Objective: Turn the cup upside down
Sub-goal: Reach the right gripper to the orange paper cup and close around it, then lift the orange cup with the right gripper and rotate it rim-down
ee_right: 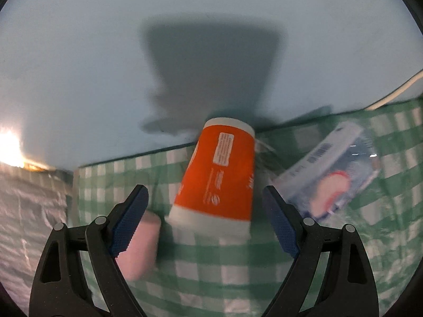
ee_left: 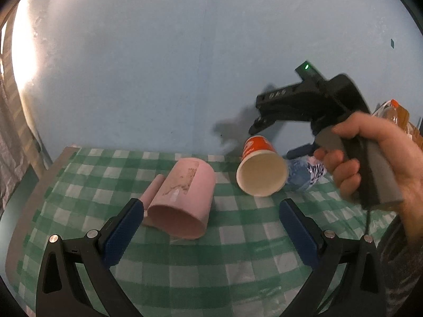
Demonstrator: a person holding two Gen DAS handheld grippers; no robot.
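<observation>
I see my right gripper (ee_right: 205, 211) released, the orange cup (ee_right: 219, 174) tilted at frame centre between its fingers; my left gripper (ee_left: 211, 224) released too.

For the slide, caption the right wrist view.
Open right gripper around a tilted orange paper cup above the green checked tablecloth, plastic packet beside it.

You face a pale blue wall (ee_left: 158, 66), glare (ee_left: 23, 60) bright at its left. Green-and-white checked cloth (ee_left: 224, 259) covers the counter; shadow (ee_right: 211, 74) falls on the wall.
</observation>
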